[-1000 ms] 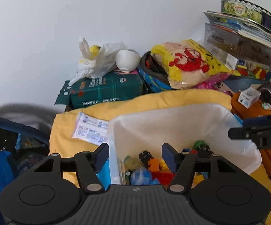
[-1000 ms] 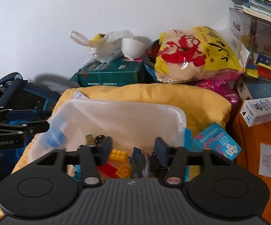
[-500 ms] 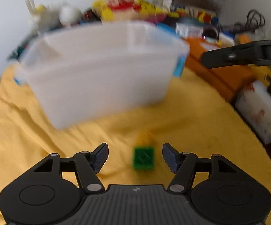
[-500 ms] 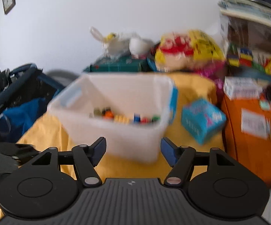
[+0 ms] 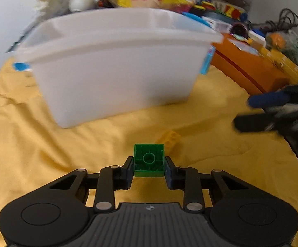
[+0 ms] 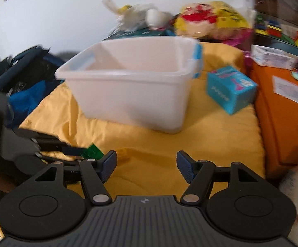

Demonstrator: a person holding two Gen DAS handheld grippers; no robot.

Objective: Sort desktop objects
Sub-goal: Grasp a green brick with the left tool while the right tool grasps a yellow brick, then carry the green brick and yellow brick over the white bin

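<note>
White bin (image 5: 116, 78) contents hidden; background clutter blurred; right claw (image 5: 251, 111) smeared.

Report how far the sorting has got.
Done: cannot tell, since the white bin's inside is hidden from both views. In hand: the left tongs grip the green brick. Left: the yellow brick on the yellow cloth; the right tongs are open, empty.
</note>
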